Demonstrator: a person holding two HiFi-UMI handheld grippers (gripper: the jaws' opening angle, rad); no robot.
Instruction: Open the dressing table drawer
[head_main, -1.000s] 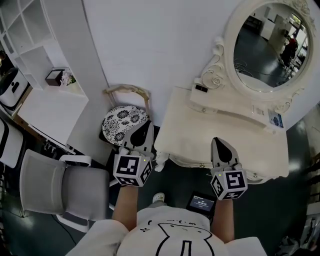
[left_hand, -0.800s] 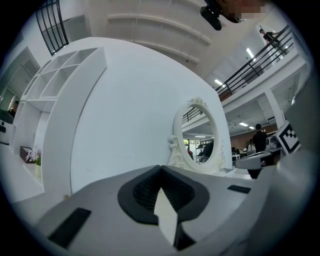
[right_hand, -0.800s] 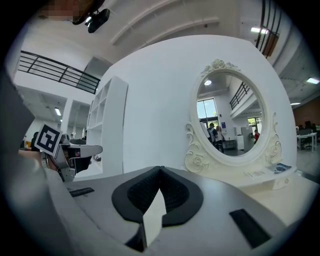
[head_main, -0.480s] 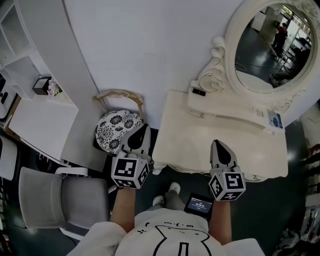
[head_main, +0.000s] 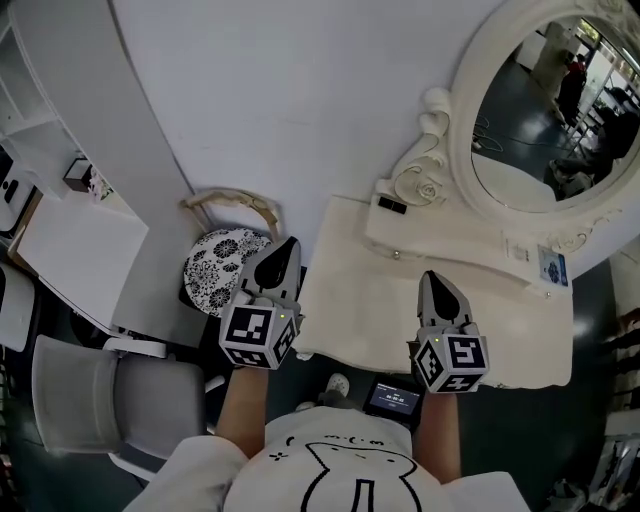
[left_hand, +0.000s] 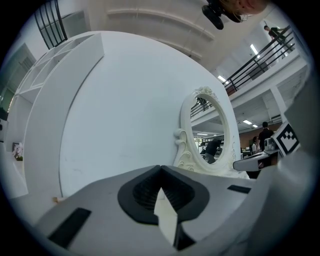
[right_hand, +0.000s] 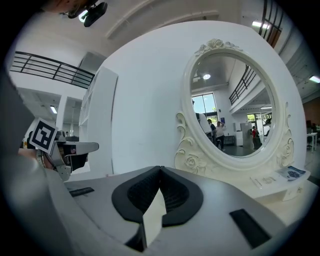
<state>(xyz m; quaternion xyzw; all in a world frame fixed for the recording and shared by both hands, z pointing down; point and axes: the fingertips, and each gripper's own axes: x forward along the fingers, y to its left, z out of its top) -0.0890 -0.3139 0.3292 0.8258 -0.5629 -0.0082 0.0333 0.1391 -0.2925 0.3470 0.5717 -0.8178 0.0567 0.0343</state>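
Nearest the camera, at the dressing table's (head_main: 385, 310) near side, the person's white printed shirt (head_main: 330, 470) fills the lower edge of the head view, with both forearms reaching toward the table. A small lit screen (head_main: 392, 398) and a shoe (head_main: 338, 383) show on the dark floor just below the table's near edge. The right gripper (head_main: 432, 285) hangs over the table's cream top, close to that near edge, its marker cube toward the person. Its jaws are closed tip to tip with nothing between them, as the right gripper view (right_hand: 160, 172) shows. The left gripper (head_main: 285, 250) hangs just off the table's left edge, between the table and a stool with a black-and-white flowered seat (head_main: 215, 265). Its jaws are likewise pressed together and empty in the left gripper view (left_hand: 160, 170). Neither gripper touches the table. The drawer itself cannot be made out from above, since the front lies under the overhanging top. Left of the table, beyond the stool, stands a grey chair (head_main: 110, 385). At the table's back runs a raised ledge (head_main: 470, 250) with a small knob (head_main: 397, 255) on its face and a small black item (head_main: 391, 205) on top. An oval mirror (head_main: 560, 110) in a carved white frame rises from it, against the white wall (head_main: 300, 90).
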